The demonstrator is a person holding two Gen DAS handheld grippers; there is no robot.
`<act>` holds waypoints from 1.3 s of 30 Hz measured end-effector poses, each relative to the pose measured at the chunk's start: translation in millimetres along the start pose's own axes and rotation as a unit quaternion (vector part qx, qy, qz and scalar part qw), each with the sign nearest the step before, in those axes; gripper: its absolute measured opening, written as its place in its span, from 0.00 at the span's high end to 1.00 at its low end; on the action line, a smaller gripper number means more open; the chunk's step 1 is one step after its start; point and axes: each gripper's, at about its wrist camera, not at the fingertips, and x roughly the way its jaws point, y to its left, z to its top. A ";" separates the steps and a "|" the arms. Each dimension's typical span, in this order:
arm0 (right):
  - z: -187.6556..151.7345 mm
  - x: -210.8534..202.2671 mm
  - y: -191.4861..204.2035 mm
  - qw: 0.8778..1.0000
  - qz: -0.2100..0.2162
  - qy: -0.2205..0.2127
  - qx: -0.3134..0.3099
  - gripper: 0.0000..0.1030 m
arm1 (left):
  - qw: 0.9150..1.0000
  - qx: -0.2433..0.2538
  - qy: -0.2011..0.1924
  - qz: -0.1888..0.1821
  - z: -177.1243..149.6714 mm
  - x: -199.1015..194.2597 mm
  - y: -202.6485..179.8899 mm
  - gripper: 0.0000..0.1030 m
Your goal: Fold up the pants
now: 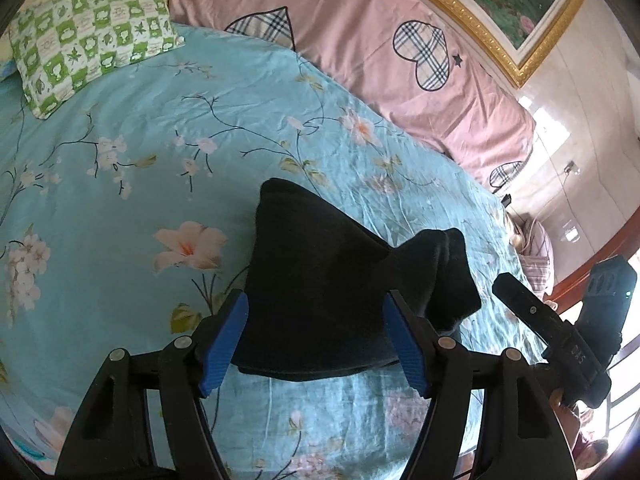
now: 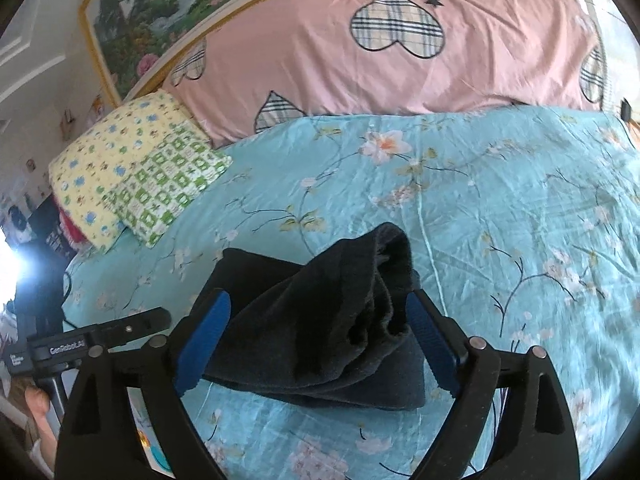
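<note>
The work surface is a bed covered by a turquoise sheet (image 1: 132,152) printed with pale pink blossoms and thin dark branches. Along its far side lies one long pink cushion (image 2: 400,64) bearing plaid heart patches, and behind that, on a pale wall, hangs one gold-framed landscape painting (image 2: 168,8). Two small pillows sit at one corner of the bed: a green-and-white checked pillow (image 1: 92,28) lying partly on a yellow pillow (image 2: 108,164) with blue flowers. There is one garment, the dark pants (image 1: 328,280), folded into a thick, rumpled bundle resting on the sheet near the closer edge of the bed; in the right wrist view one end bulges upward in loose folds. Two grippers are present. The left gripper (image 1: 316,316) has its blue-padded fingers spread wide on either side of the bundle, and the right gripper (image 2: 318,316) stands likewise wide, flanking the pants; whether the pads touch the cloth cannot be told.
</note>
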 end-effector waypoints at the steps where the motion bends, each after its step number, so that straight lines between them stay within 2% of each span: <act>1: 0.0 1.1 -2.8 1.000 -0.003 0.001 0.008 0.12 | 1.000 -0.001 0.001 0.001 0.8 0.6 1.4 0.30; 19: 0.2 40.8 -30.9 0.996 -0.015 0.040 0.078 0.10 | 0.999 0.010 0.036 0.019 22.9 36.3 4.2 0.25; 25: -6.5 54.8 -45.8 0.992 -0.006 0.058 0.110 0.10 | 0.998 0.000 0.057 0.010 31.9 56.0 8.4 0.24; 29: -16.0 58.8 -59.3 0.990 -0.008 0.070 0.126 0.11 | 0.997 -0.003 0.069 0.018 32.7 69.4 10.7 0.23; 30: -17.7 58.8 -62.0 0.989 -0.006 0.071 0.129 0.11 | 0.997 -0.005 0.072 0.019 32.7 73.0 11.8 0.23; 32: -23.4 58.5 -68.6 0.988 0.008 0.074 0.133 0.27 | 0.997 -0.009 0.079 0.020 32.1 78.4 14.2 0.23; 34: -28.6 57.7 -74.2 0.987 0.025 0.080 0.140 0.36 | 0.996 -0.011 0.087 0.020 31.1 84.4 16.6 0.23; 39: -38.3 54.4 -80.9 0.985 0.049 0.086 0.145 0.39 | 0.995 -0.017 0.096 0.019 28.8 94.3 20.1 0.22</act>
